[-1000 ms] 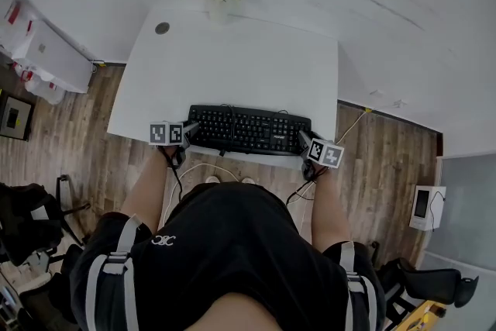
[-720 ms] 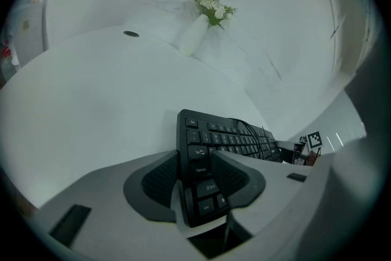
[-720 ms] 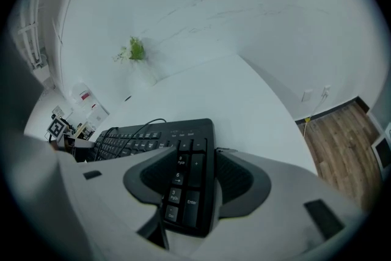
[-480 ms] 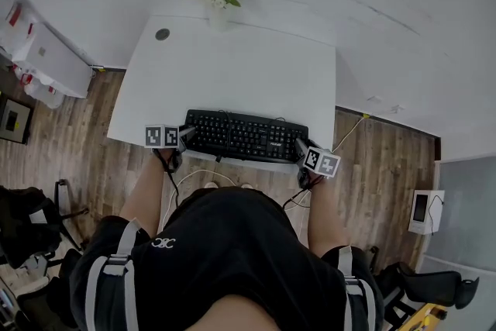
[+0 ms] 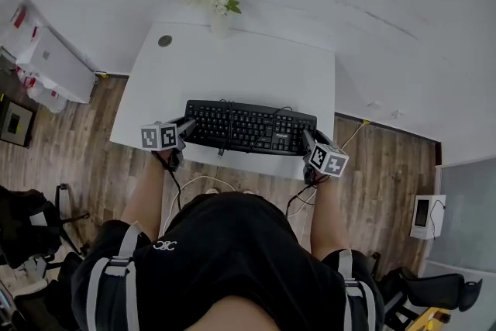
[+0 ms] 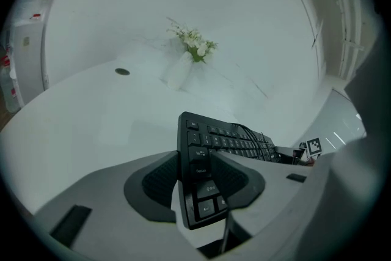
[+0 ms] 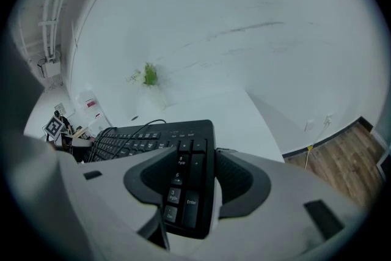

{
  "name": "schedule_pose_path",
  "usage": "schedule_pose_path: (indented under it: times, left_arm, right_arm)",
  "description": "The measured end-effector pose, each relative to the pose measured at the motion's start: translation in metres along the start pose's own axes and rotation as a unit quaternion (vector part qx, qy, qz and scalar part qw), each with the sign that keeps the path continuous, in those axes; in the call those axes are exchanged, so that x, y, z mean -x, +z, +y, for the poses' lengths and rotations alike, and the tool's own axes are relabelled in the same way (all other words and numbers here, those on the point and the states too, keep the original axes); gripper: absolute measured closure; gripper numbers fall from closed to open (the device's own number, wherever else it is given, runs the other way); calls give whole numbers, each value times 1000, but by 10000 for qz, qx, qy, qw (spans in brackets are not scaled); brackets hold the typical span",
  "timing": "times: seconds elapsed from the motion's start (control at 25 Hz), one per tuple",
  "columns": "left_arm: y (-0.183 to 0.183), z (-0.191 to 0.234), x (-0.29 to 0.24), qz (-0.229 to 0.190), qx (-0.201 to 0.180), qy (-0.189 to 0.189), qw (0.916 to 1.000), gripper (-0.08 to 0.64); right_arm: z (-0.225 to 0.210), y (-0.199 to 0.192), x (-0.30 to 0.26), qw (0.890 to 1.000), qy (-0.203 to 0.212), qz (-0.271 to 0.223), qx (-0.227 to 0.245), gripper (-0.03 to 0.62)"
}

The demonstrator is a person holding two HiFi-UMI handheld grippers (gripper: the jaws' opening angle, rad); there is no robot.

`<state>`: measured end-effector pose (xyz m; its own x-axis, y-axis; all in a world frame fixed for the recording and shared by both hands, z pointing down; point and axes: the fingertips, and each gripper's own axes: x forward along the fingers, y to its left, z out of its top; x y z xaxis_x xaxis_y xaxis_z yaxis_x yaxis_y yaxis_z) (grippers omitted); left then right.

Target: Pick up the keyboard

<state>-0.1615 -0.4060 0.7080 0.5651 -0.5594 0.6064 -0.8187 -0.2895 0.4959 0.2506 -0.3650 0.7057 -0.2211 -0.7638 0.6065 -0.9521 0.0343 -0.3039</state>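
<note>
The black keyboard [image 5: 249, 128] is held at both ends, lifted a little above the front of the white table [image 5: 232, 66]. My left gripper [image 5: 186, 128] is shut on its left end, and the pads clamp the edge by the outer keys [image 6: 195, 168]. On the number-pad end my right gripper [image 5: 308, 142] is shut, pads on either side of the board [image 7: 186, 177]. In both gripper views the keyboard [image 6: 229, 140] [image 7: 140, 139] stretches away toward the other gripper. Its black cable [image 5: 225, 120] lies looped over the keys.
A vase of white flowers [image 5: 219, 0] stands at the table's far edge, with a round cable hole [image 5: 164, 41] at the far left corner. A white cabinet [image 5: 46, 62] is left of the table. Wood floor and a wall socket cable [image 5: 353, 137] lie to the right.
Both grippers have risen with the keyboard clamped between them, and it has come up off the table's front edge.
</note>
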Motion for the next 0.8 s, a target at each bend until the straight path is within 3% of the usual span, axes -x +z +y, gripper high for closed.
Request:
schedule_pose_path:
  times: [0.36,0.8]
  left_arm:
    - [77,-42,43,-1068,-535,-276,9925,382]
    - [175,-103,113,-2422,-1012,-571,9632,383]
  right_arm:
    - [30,95,43,9929,174,-1113,378,387]
    - [73,218,115,9639,351,-2473,918,390]
